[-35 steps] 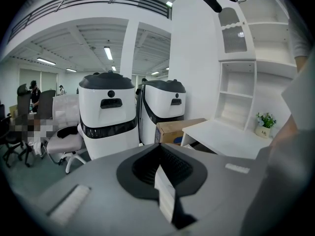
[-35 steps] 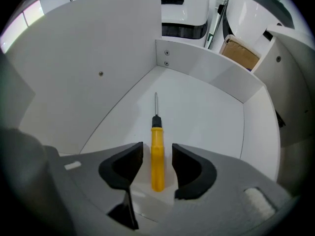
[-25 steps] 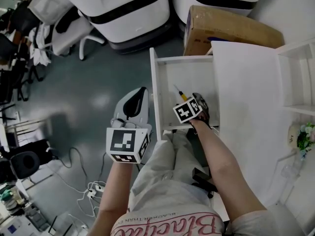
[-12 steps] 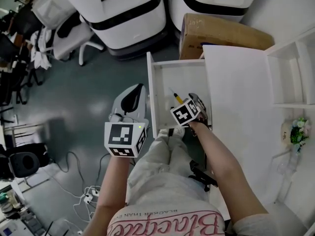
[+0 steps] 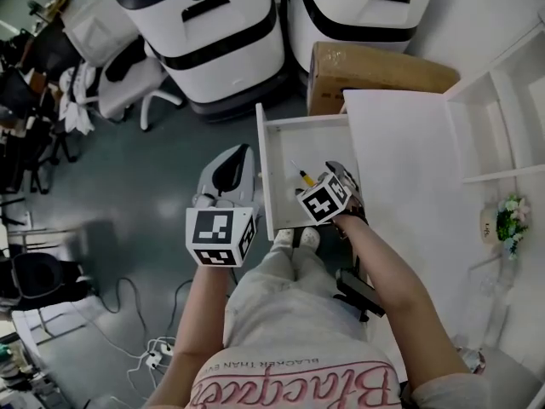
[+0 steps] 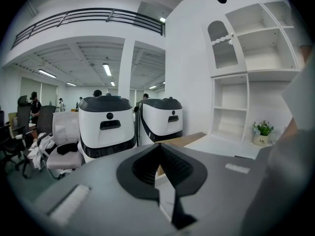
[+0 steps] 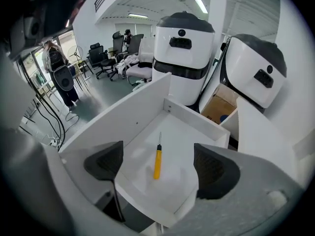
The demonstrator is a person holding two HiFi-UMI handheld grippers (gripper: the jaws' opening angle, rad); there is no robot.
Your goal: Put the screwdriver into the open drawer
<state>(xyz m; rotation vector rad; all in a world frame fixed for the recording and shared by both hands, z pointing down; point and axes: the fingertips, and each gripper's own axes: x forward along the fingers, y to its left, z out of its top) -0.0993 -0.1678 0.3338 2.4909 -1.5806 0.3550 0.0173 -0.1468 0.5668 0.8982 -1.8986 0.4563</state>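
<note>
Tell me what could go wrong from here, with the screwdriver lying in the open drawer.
The right hand-held gripper hangs over the screwdriver, jaws just opened wide and gripping nothing; a dip could knock the tool or strike the drawer.
The drawer juts out by the person's legs; a bump might roll the screwdriver.
The shut left hand-held gripper sits beside the drawer's side and could clip it.

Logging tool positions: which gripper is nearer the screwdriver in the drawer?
Right. The right gripper, jaws just opened, nothing between them, hangs above the screwdriver in the drawer; the left gripper is outside the drawer's side wall.
</note>
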